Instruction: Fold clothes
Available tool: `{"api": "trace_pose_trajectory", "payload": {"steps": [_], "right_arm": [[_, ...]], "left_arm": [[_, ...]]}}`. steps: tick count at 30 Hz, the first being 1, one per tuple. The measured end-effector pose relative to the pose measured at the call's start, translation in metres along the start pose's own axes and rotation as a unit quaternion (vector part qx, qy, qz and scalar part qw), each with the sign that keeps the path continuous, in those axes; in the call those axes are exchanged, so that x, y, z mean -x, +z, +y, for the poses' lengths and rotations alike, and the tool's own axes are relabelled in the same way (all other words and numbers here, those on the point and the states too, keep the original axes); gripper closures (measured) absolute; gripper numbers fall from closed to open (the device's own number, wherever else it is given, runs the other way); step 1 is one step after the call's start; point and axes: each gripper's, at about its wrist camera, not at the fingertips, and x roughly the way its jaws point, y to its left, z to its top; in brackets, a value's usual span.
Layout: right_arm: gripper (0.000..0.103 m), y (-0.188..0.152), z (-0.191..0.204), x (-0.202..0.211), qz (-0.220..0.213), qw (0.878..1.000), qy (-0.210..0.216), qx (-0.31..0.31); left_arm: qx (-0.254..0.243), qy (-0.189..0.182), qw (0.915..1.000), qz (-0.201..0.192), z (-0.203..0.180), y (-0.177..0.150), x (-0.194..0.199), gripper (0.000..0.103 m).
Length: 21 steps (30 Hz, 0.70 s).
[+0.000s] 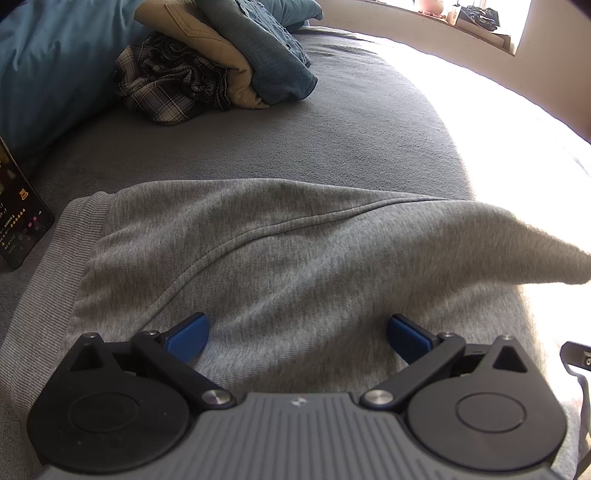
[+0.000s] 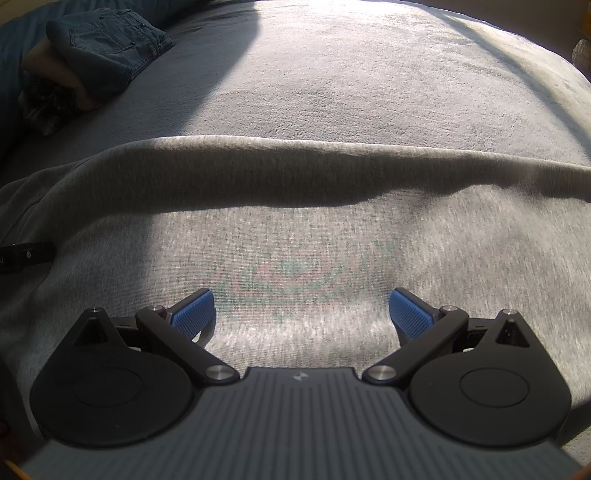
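Harsh window (image 1: 524,22) sunlight blows out the right side; fisheye edges curve, shadows deep.

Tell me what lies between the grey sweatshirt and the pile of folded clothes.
Only bare grey bedcover separates the grey sweatshirt from the pile of folded clothes; both wrist views show it.

We note a home bedroom: a bed (image 1: 369,122) under a grey blanket, blue pillow (image 1: 55,66) at its head, folded jeans (image 1: 273,55) stacked there, sunlit window ledge (image 1: 476,22) beyond.
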Motion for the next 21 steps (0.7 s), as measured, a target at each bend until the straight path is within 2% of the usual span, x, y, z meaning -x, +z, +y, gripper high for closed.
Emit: {"api": "trace_pose_trajectory", "payload": {"steps": [4,9,16,21], "right_arm": [[0.001,0.001,-0.001,0.001,-0.002,1.0,0.002,-0.003],[0.001,0.006,-0.005,0.012,-0.027,0.999,0.019,-0.027],[0.001,0.007,0.007,0.021,-0.061,0.998,0.005,0.019],[0.001,0.008,0.01,0.019,-0.061,0.998,0.003,0.034]], "left_arm": [[0.0,0.0,1.0,0.0,0.0,0.0,0.001,0.0],[0.0,0.0,1.0,0.0,0.0,0.0,0.001,0.0],[0.0,0.002,1.0,0.001,-0.001,0.0,0.0,0.0],[0.0,0.002,1.0,0.0,0.0,0.001,-0.001,0.0]]}}
